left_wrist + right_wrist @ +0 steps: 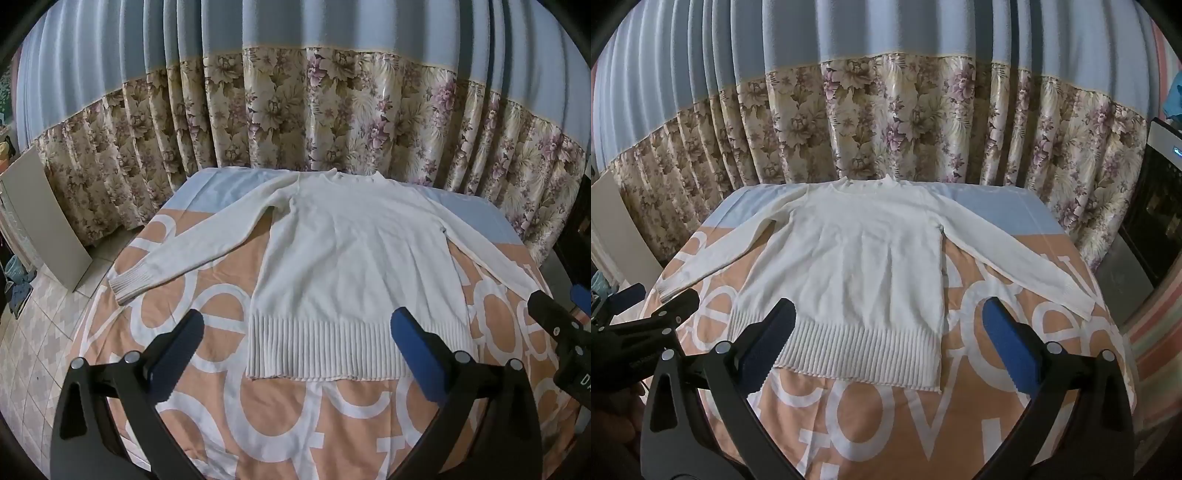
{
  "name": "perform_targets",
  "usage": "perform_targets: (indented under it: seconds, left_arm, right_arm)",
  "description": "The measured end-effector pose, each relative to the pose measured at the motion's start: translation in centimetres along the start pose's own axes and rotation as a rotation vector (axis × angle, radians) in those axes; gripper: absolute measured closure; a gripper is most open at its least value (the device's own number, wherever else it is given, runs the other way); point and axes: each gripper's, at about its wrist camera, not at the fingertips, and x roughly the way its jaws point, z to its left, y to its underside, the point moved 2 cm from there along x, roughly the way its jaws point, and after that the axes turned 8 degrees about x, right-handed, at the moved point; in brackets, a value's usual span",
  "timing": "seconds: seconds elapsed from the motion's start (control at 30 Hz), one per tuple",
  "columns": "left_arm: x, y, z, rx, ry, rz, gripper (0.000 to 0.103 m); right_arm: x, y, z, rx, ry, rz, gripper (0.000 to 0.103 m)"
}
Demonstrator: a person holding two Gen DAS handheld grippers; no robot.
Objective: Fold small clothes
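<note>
Lying flat on the bed (280,424), sleeves spread, the sweater (351,266) is ready for folding. We hold both claws, left (295,332) and right (886,325), released above its hem, grasping nothing.

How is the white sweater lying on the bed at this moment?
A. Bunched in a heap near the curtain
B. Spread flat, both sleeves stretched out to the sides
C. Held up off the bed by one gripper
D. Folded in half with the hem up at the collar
B: the white sweater lies flat on the bed cover, each sleeve angled outward, while the left gripper and right gripper are open and hold nothing.
</note>
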Motion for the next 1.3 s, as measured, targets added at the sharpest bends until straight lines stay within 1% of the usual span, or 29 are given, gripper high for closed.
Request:
perform_targets:
  seconds: [0.13,0.2,0.37,0.87,0.93,1.0,1.1,1.3]
  left_arm:
    - [-0.3,0.0,0.0,0.001,0.002,0.002,0.002]
    - [-0.2,-0.1,-0.1,0.001,0.002,0.002,0.002]
    - [-0.2,-0.2,-0.2,0.000,0.000,0.003,0.002]
    - [-0.3,-0.4,-0.5,-0.001,0.004,-0.001,0.002]
    - [-0.3,-0.5,-0.6,-0.002,0.008,-0.002,0.002]
    - [-0.3,-0.6,-0.6,-0.002,0.006,-0.004,0.002]
    - [-0.3,-0.9,-0.8,0.001,0.007,-0.007,0.002]
    - [-0.2,-1.1,-1.0,0.000,0.007,-0.009,0.002]
  right_arm:
    - [0.0,0.0,0.5,0.007,0.003,-0.002,0.003]
    - [0.0,0.1,-0.6,0.006,-0.002,-0.007,0.003]
    - [0.1,-0.3,-1.2,0.009,-0.003,-0.005,0.003]
    - [0.0,-0.5,-1.0,0.007,0.005,-0.003,0.003]
    - [0.1,-0.4,-0.9,0.009,0.011,-0.007,0.003]
    - [0.0,-0.9,-1.2,0.017,0.019,0.011,0.003]
    - [-0.1,-1.1,-1.3,0.010,0.026,-0.003,0.003]
    - [0.0,-1.2,-1.2,0.010,0.053,0.032,0.003]
